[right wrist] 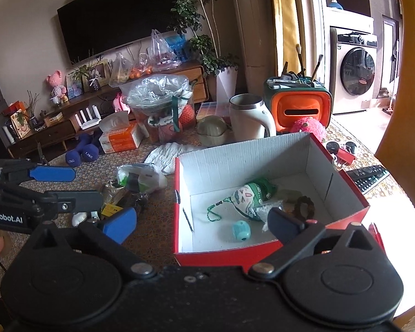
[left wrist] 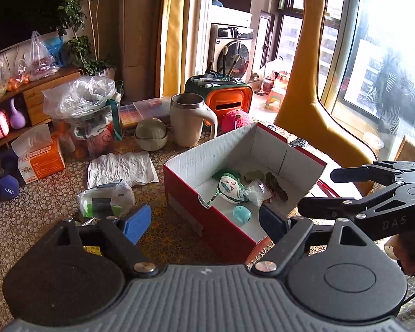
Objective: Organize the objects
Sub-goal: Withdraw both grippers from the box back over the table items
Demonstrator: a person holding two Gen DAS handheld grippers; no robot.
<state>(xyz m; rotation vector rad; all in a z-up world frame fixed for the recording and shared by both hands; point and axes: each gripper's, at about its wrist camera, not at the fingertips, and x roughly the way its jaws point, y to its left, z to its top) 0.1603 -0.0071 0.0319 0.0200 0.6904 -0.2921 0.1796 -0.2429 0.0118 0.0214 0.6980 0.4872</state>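
Objects such as a green pouch [right wrist: 249, 196] are lying in the red box [right wrist: 343, 215] ahead of both grippers, left gripper [left wrist: 204, 221] and right gripper [right wrist: 204, 221] hovering wide open, gripping nothing.

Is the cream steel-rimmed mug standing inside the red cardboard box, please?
No, the cream steel-rimmed mug stands on the table behind the red cardboard box.

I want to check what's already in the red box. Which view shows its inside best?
The right wrist view: the red box faces it squarely, so the whole floor shows, pouch and teal ball included. The left wrist view sees the box cornerwise, its near wall hiding some floor.
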